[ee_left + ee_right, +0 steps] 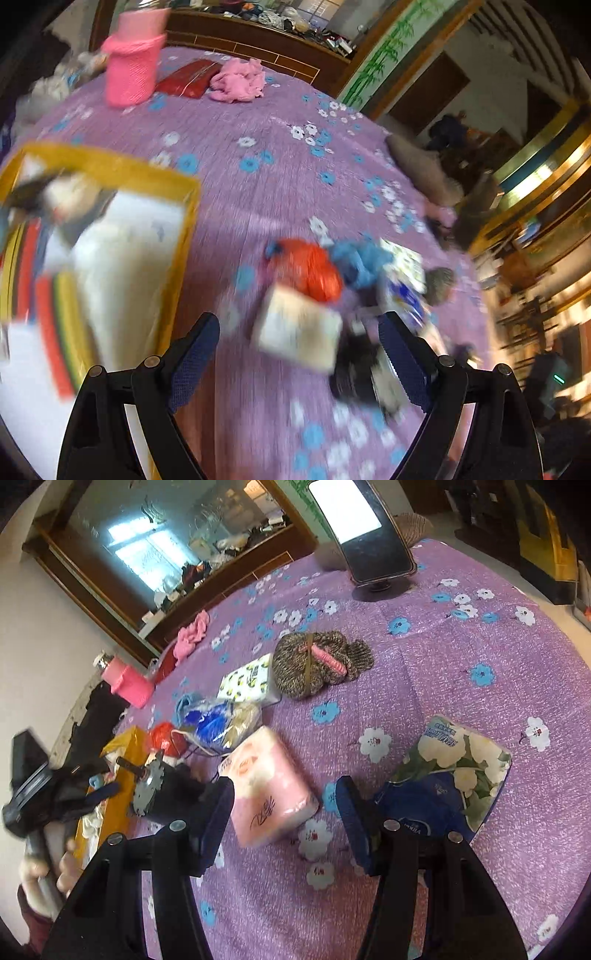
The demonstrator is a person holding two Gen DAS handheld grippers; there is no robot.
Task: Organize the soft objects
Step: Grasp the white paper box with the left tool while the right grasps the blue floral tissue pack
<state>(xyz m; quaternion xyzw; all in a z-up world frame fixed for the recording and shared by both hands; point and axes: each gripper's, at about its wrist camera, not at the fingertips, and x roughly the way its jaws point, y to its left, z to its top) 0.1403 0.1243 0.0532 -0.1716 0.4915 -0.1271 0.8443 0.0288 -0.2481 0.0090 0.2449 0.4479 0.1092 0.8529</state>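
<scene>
Approaching pink pack [271, 788] | lies ahead-left of right gripper [286, 818], long axis diagonal | fingers half-wide, empty | left gripper [301, 360] wide, empty

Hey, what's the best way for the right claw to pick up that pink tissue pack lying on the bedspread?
Grip the pink tissue pack across its narrow width, pads on the two long sides near the middle. It lies flat and angled on the purple bedspread, so come down from above with the right claw, which hangs open over its near end. The soft wrap should give a little under the pads.
</scene>
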